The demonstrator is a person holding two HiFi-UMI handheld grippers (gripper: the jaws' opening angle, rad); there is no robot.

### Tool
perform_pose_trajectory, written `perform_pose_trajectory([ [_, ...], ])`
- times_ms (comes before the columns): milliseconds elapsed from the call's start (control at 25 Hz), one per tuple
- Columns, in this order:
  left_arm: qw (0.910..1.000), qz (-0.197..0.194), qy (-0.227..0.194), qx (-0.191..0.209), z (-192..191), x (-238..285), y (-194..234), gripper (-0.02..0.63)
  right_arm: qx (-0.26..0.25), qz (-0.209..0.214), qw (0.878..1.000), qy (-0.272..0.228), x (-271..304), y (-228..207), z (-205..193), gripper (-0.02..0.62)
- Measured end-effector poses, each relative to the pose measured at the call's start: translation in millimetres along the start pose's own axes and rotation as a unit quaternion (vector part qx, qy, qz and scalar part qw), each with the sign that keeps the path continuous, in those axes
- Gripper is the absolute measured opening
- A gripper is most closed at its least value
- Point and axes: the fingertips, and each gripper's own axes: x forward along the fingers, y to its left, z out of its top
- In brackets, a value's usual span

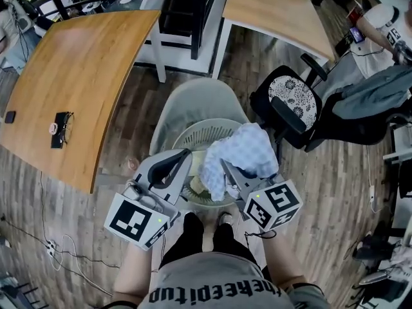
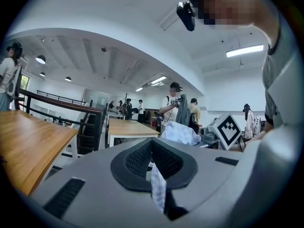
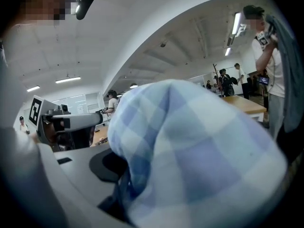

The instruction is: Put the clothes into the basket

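Note:
A blue-and-white checked cloth (image 1: 244, 150) hangs bunched over a white slatted laundry basket (image 1: 193, 132) that stands on a grey chair (image 1: 187, 95). My right gripper (image 1: 226, 167) is shut on the cloth, whose bulk fills the right gripper view (image 3: 199, 156) and hides the jaws. My left gripper (image 1: 185, 158) sits just left of the cloth, above the basket's near rim. In the left gripper view its dark pads (image 2: 137, 158) pinch a thin strip of the same checked cloth (image 2: 158, 191). A pale yellowish garment (image 1: 196, 187) lies in the basket below.
A curved wooden table (image 1: 71, 76) stands to the left and a second table (image 1: 270, 5) at the back. A black office chair (image 1: 290, 105) with a patterned cushion is close on the right. A person (image 1: 380, 24) stands at the far right. Cables and a power strip (image 1: 51, 244) lie on the floor.

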Motion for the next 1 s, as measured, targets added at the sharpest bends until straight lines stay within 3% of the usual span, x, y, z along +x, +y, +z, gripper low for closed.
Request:
perform_pose_trajectory([
  [600,0.998,-0.024,0.047,-0.034,-61.0,12.8,16.9,0.014,0.043,-0.046,0.995,0.073,21.7,-20.9,-90.4,0.227],
  [1000,0.9973,-0.022,0.051,-0.049,-74.6,16.2,21.3,0.014,0.028,-0.055,0.989,0.132,30.2,-25.1,-120.1,0.266],
])
